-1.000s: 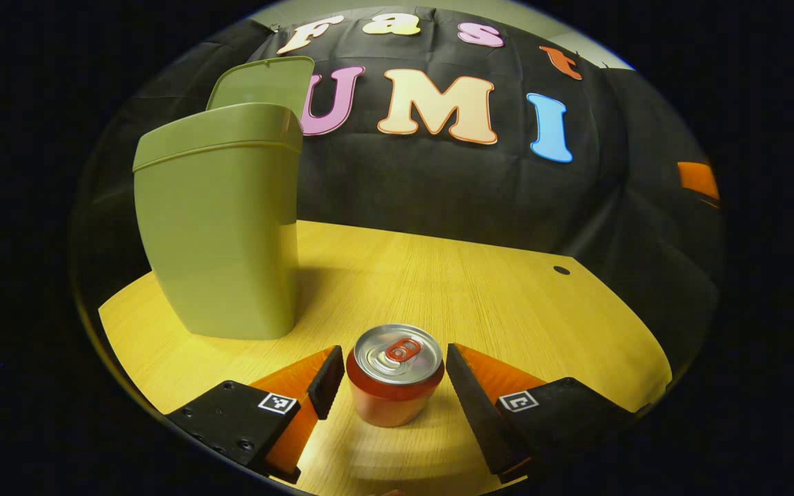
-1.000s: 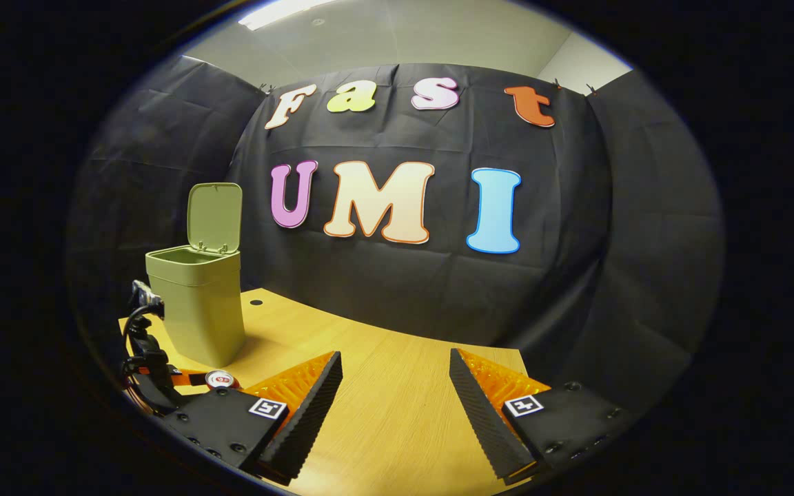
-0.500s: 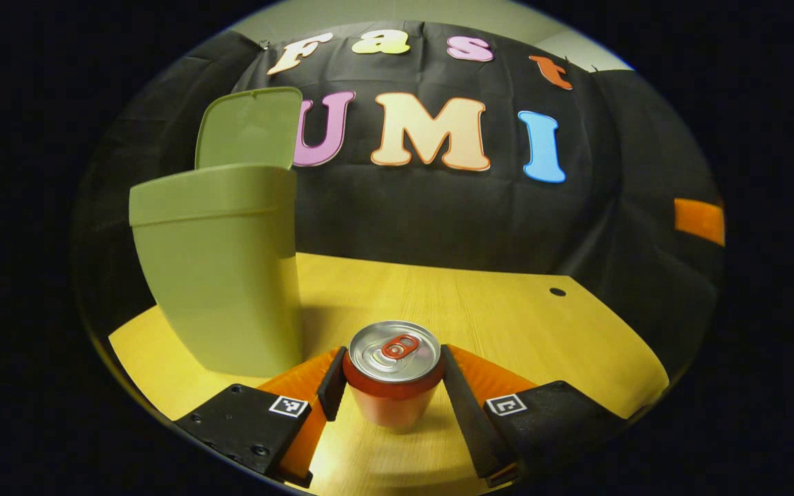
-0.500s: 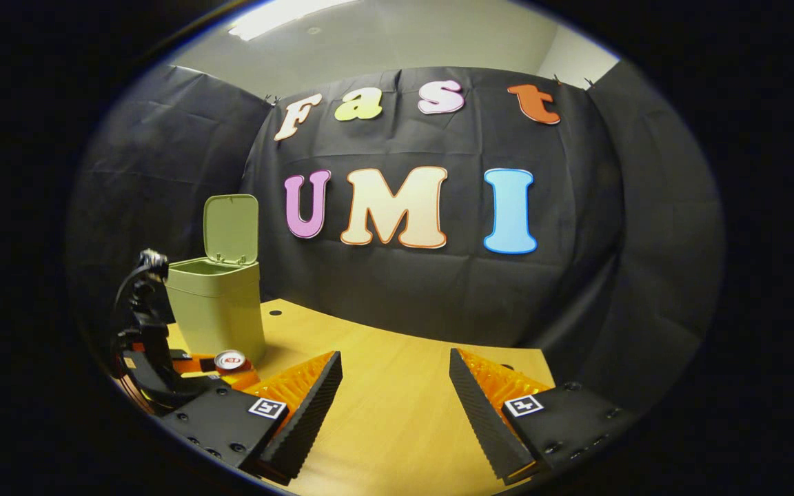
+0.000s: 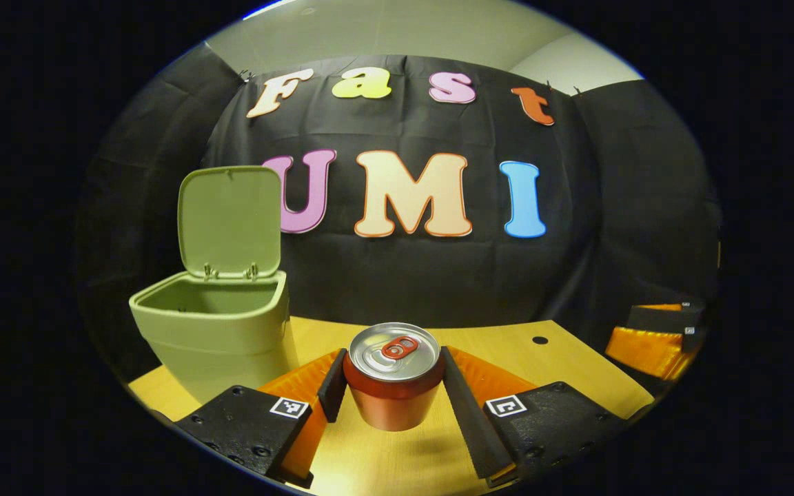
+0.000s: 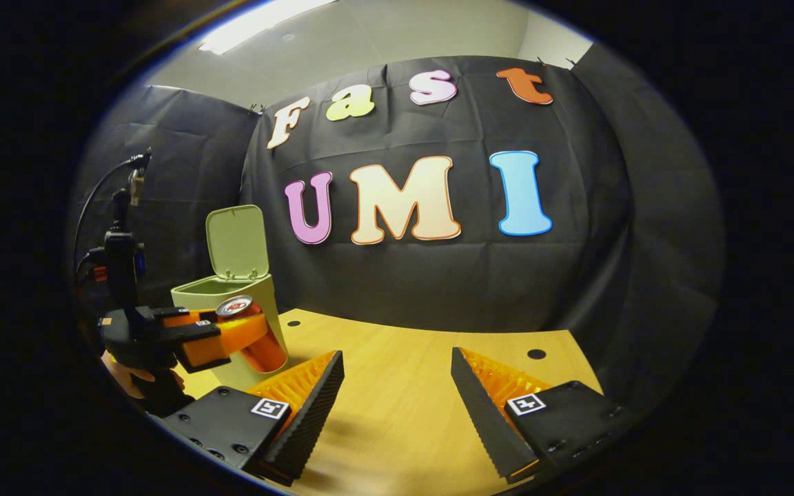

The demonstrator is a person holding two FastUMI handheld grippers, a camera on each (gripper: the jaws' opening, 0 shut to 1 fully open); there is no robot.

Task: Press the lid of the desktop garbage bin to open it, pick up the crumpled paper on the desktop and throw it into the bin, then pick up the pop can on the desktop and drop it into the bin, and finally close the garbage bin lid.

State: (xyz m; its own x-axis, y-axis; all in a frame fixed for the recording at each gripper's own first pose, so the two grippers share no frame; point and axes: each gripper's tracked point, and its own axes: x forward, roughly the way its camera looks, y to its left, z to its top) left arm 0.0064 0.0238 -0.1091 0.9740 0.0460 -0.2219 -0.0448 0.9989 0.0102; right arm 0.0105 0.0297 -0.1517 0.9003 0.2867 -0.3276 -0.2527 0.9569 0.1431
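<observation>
One can [image 5: 393,375], now off table [image 5: 562,365].

Your can [image 5: 393,375] hangs above the table's [image 5: 562,362] near edge, bin [image 5: 214,324] at its left edge behind.

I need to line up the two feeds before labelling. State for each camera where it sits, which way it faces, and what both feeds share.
Left gripper view: rides the left hand-held gripper, facing the booth wall across the table; its fingers clamp the pop can.
Right gripper view: rides the right hand-held gripper, facing the same wall from farther right; its fingers stand apart, and a hand holds the left gripper off to the left.
Shared: the can, table, and garbage bin with raised lid.
</observation>
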